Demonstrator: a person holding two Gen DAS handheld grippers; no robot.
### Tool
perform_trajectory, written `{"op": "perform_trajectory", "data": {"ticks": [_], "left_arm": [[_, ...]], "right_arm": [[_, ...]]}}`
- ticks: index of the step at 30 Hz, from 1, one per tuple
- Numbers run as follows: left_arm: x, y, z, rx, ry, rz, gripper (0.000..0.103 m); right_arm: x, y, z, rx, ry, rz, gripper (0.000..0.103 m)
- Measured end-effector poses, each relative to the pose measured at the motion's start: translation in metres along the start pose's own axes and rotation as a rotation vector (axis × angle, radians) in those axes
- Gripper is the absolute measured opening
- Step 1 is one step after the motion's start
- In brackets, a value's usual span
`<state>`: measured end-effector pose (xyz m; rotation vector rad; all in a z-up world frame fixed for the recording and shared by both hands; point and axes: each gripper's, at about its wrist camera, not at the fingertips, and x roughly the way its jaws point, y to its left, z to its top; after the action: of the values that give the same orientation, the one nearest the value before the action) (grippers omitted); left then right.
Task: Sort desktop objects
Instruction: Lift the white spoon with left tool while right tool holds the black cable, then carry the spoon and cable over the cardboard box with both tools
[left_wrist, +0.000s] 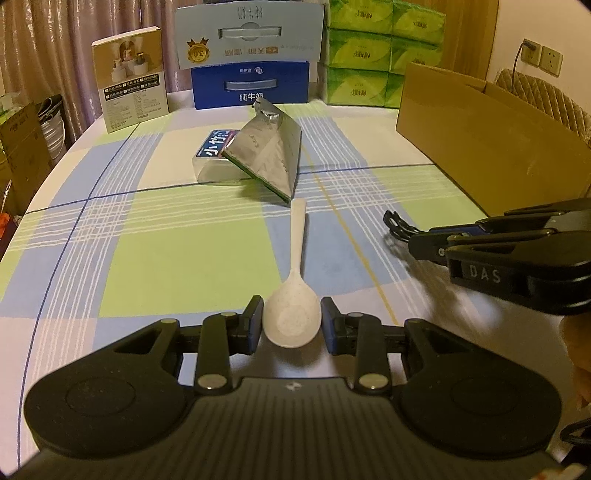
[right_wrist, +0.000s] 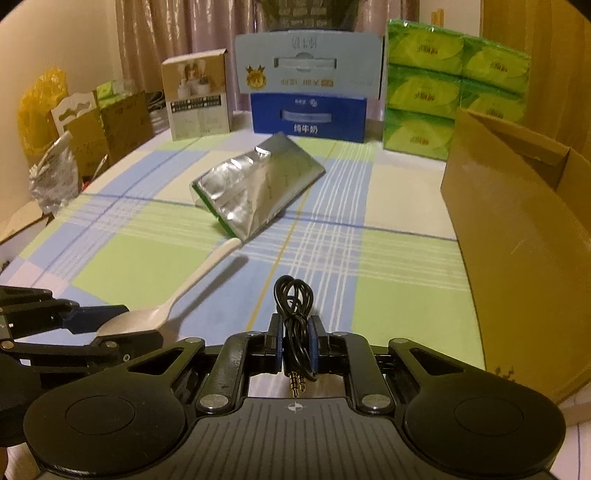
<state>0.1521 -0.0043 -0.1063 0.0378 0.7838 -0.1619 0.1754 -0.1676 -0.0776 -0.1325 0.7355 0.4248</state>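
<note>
A white plastic spoon (left_wrist: 295, 273) has its bowl between the fingers of my left gripper (left_wrist: 291, 321), and the handle points away toward a silver foil pouch (left_wrist: 266, 151). The jaws close on the bowl's sides and the spoon looks lifted above the cloth; it also shows in the right wrist view (right_wrist: 177, 295). My right gripper (right_wrist: 295, 339) is shut on a coiled black audio cable (right_wrist: 293, 310), its gold plugs hanging toward the camera. The right gripper (left_wrist: 417, 245) shows in the left wrist view to the right of the spoon. The pouch (right_wrist: 255, 188) leans on a small blue-labelled box (left_wrist: 214, 151).
An open cardboard box (right_wrist: 517, 236) stands at the right on the checked tablecloth (left_wrist: 166, 229). At the far edge stand blue milk cartons (left_wrist: 251, 85), green tissue packs (left_wrist: 369, 55) and a beige product box (left_wrist: 131, 77). Bags and cartons sit beyond the table's left edge.
</note>
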Motion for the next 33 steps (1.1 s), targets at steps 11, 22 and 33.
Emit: {"op": "perform_trajectory", "data": {"ticks": [11,22,33], "left_arm": [[-0.033,-0.014,0.011,-0.008,-0.067,-0.025,0.028],[-0.073,-0.04,0.025,-0.017,-0.129,-0.032,0.028],[-0.103,-0.104,0.077,0.041,-0.221,-0.113,0.028]], "right_arm": [[-0.033,-0.007,-0.008,0.062,-0.025,-0.003,0.01],[-0.098,-0.029,0.021,0.112,-0.153,-0.023,0.01],[-0.17,-0.118,0.055,0.129,-0.271,-0.163,0.01]]}}
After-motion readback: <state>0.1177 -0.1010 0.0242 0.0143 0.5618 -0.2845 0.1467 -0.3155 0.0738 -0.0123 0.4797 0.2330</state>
